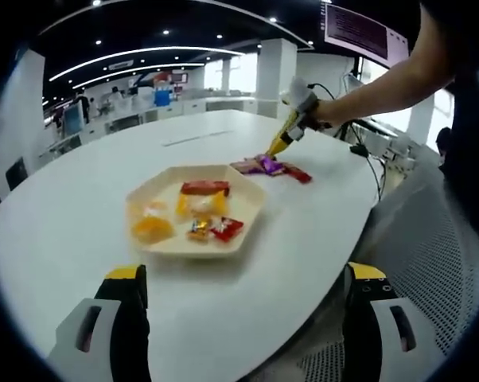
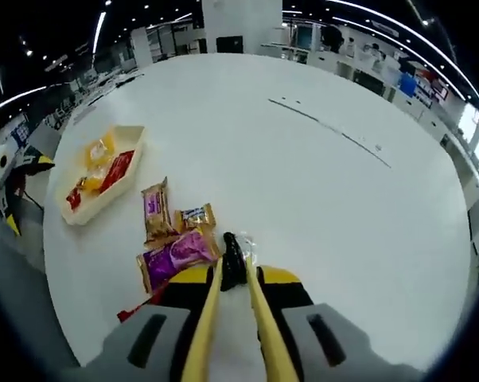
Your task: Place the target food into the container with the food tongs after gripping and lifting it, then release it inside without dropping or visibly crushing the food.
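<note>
**Tongs meet the snack pile**

A dark wrapped snack (image 2: 233, 253) lies on the white table (image 2: 319, 199) at the tips of the yellow food tongs (image 2: 223, 318), beside a purple packet (image 2: 178, 253). The right gripper (image 2: 233, 306) squeezes the tongs' arms nearly together. The tray (image 1: 251, 208) of snacks sits well apart. The left gripper (image 1: 243, 306) hovers, jaws spread wide and holding nothing.

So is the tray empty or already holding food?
Holding food: several wrapped snacks lie inside the tray, including a red packet and a yellow one.
</note>
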Demonstrator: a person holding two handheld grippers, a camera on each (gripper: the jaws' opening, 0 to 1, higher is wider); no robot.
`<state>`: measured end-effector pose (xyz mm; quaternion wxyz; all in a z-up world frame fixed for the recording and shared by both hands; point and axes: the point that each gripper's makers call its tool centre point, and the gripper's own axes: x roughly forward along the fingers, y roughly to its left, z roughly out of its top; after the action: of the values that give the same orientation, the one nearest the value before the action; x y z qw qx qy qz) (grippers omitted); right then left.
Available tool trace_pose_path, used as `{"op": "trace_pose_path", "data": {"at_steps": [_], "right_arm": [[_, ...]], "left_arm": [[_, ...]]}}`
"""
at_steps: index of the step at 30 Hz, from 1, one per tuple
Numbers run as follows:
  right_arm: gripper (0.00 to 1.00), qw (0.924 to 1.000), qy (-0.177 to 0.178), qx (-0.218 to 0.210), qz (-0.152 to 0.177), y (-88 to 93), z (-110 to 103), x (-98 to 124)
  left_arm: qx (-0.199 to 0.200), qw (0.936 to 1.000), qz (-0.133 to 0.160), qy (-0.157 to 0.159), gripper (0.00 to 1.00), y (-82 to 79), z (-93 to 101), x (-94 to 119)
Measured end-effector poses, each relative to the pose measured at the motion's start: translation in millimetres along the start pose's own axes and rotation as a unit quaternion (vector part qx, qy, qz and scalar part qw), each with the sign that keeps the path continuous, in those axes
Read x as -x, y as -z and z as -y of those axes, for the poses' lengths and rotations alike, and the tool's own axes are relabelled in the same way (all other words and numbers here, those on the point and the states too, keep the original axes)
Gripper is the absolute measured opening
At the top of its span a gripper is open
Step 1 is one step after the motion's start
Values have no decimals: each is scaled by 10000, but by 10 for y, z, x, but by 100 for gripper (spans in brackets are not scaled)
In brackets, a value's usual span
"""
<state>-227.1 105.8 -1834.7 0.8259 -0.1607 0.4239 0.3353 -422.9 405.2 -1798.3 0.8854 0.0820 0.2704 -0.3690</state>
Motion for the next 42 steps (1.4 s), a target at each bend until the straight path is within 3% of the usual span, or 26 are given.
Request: {"op": "trace_pose_path", "data": {"at_steps": [10,16,18,23,42], "right_arm": [[20,9997,202,-90,-40,-13,43,118],[21,9995,259,-174,26,-121,91,268],[21,9994,295,-154,74,-167,103,314],[21,9984,378,-343,245,-286,173,460],[21,9966,546,-316,534,-614,218,858]], "left_arm": [[25,9999,106,-32,99,-44,-13,15],[-20,9998,202,-44,100,-81,-18,23],[132,9993,334,-75,100,-126,-44,38],[6,9993,361,-17,100,-140,-8,36],[3,9991,426,-76,100,-169,-26,54]]}}
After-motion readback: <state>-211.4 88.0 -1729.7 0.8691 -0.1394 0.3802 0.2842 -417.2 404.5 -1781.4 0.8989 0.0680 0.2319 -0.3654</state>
